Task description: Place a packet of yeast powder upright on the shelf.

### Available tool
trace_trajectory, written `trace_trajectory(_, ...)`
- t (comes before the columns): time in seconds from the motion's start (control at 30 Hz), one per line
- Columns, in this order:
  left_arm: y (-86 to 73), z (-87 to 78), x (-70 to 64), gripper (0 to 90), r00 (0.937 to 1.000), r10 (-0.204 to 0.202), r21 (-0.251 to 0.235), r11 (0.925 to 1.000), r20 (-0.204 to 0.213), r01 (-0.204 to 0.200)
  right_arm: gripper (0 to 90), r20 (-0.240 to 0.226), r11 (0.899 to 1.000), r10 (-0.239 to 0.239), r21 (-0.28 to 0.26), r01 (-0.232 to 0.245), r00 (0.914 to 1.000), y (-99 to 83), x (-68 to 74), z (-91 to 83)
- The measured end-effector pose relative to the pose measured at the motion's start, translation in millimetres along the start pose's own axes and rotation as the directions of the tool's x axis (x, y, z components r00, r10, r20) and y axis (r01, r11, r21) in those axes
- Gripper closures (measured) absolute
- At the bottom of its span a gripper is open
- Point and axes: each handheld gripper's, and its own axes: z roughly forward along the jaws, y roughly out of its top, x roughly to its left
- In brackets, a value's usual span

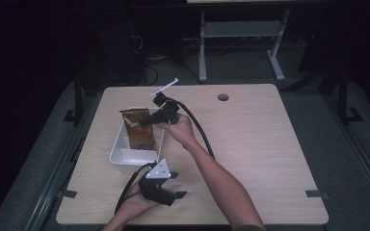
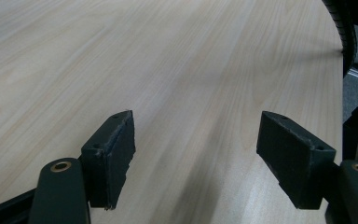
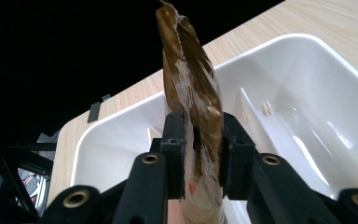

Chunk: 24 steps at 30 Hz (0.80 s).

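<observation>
Now holding brown snack packet (image 3: 193,93) tight in right gripper (image 3: 196,154) over white tray (image 1: 118,149); left gripper (image 2: 196,154) wide, empty. Next: lower, let go.

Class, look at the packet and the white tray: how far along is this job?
Done: the right gripper has shut on the brown packet. In hand: it holds the packet over the white tray; whether the lower end touches the tray is unclear. Left, probably: releasing the packet into the tray. The left gripper is open above the table.
</observation>
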Motion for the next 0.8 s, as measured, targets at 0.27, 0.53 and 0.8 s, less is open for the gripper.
trace_trajectory(0.27, 0.7, -0.9, -0.3, 26.9, 0.9999, 0.004, -0.011, 0.9999, -0.01, -0.004, 66.4, 0.015, 1.0, 0.003, 0.015, -0.004, 0.9999, -2.6, -0.1, -1.7)
trace_trajectory(0.53, 0.6, 1.1, -0.7, 26.6, 1.0, 0.006, -0.004, 1.0, -0.004, -0.006, 58.1, 0.041, 1.0, 0.005, 0.014, -0.006, 0.9991, -4.3, -1.0, -9.0)
trace_trajectory(0.8, 1.0, 0.3, 0.1, 26.5, 1.0, 0.004, -0.004, 1.0, -0.006, -0.004, 49.1, 0.063, 1.0, 0.003, 0.002, -0.004, 0.998, -9.7, -1.4, -22.4)
